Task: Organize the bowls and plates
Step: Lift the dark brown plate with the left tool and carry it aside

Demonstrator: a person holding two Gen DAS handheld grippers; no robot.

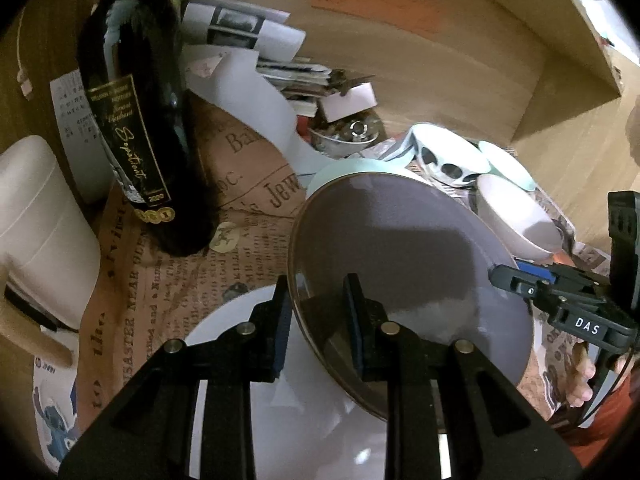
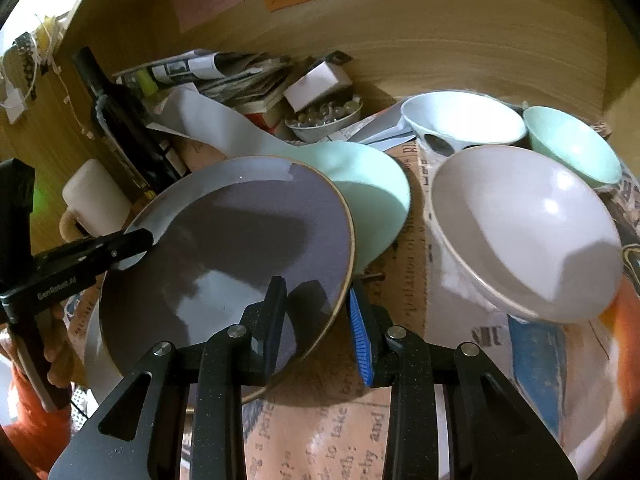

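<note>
1. Far left of the grey plate (image 1: pixel 408 280) stands a white mug (image 1: pixel 38 232), by the tall dark wine bottle (image 1: pixel 140 120). Both sit well apart from the plate.
2. The left gripper (image 1: pixel 318 320) has its two fingers a little way open, one on each side of the grey plate's left rim. I cannot tell if they squeeze it tight.
3. Under the grey plate's near-left side lies a white plate (image 1: pixel 248 360) on the newspaper-print cloth (image 1: pixel 168 280). The grey plate is tilted — its far edge leans on a mint-green plate (image 2: pixel 372 192).
4. The right gripper (image 2: pixel 318 328) is part open too. One finger is over the grey plate's face and the blue-padded one sits just outside its right rim.
5. Right of the grey plate sits a pale bowl (image 2: pixel 520 232), near but apart.
6. Behind that bowl are a white bowl with dark spots (image 2: pixel 460 120) and a small mint bowl (image 2: pixel 572 144) — the farthest right of the grey plate.
</note>
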